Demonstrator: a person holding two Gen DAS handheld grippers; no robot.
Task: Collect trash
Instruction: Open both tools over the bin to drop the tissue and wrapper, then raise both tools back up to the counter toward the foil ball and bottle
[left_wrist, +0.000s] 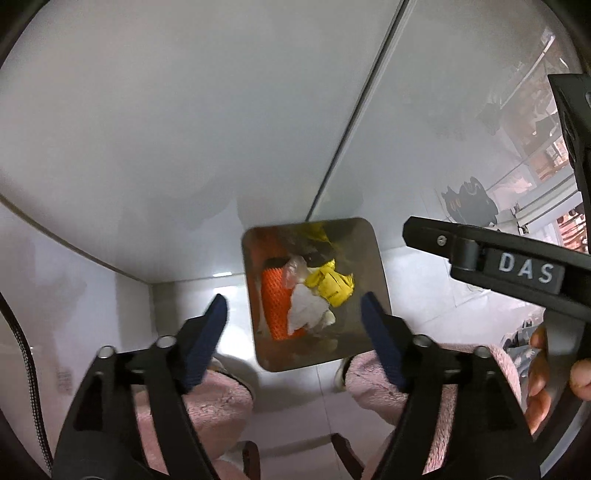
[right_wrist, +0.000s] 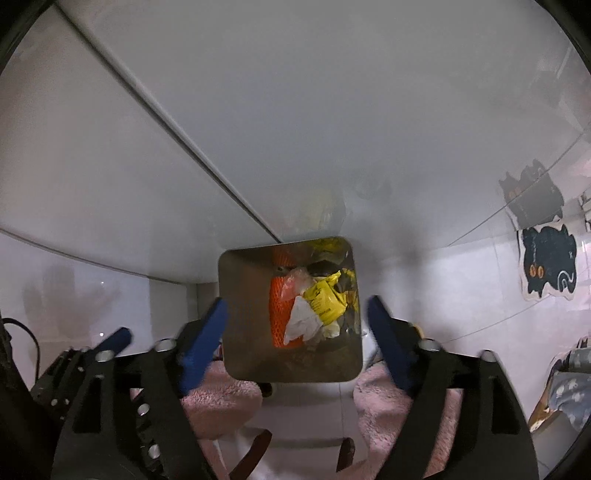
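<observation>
Left gripper (left_wrist: 293, 306): jaws spread wide, nothing between the blue pads (left_wrist: 216, 317); it hangs above the bin, pointing steeply down; no pad touches the rim
Right gripper (right_wrist: 297, 312): likewise released, blue fingertips (right_wrist: 380, 321) on either side of the bin's mouth as seen from above, gripping nothing; in the left wrist view its black body comes in from the right, a hand (left_wrist: 546, 373) on its handle
Bin (right_wrist: 240, 295): a metal bin with a square mouth and rounded corners, standing on the pale floor (left_wrist: 192, 291) against a white cabinet front (left_wrist: 184, 129); directly below both grippers
Trash in the bin: an orange foam net (right_wrist: 279, 314), a crumpled white tissue (right_wrist: 303, 321), a yellow wrapper (right_wrist: 325, 299) and a scrap of clear film (right_wrist: 295, 282), piled together toward one side; some dark bits beside them that I cannot make out
Done so far: judging by the empty jaws and the pile inside, the shown trash is already in the bin; both grippers look to have let go over it
Left to do: no loose litter shows on the visible floor; a cat-shaped mat (right_wrist: 546, 264) lies well apart to the right and is not trash; whether more waits out of frame cannot be told
Look of the trash: light, crumpled, loosely heaped; soft things that likely settle rather than bounce
Below the grippers: pink fleece trouser legs (left_wrist: 214, 398) of the person
</observation>
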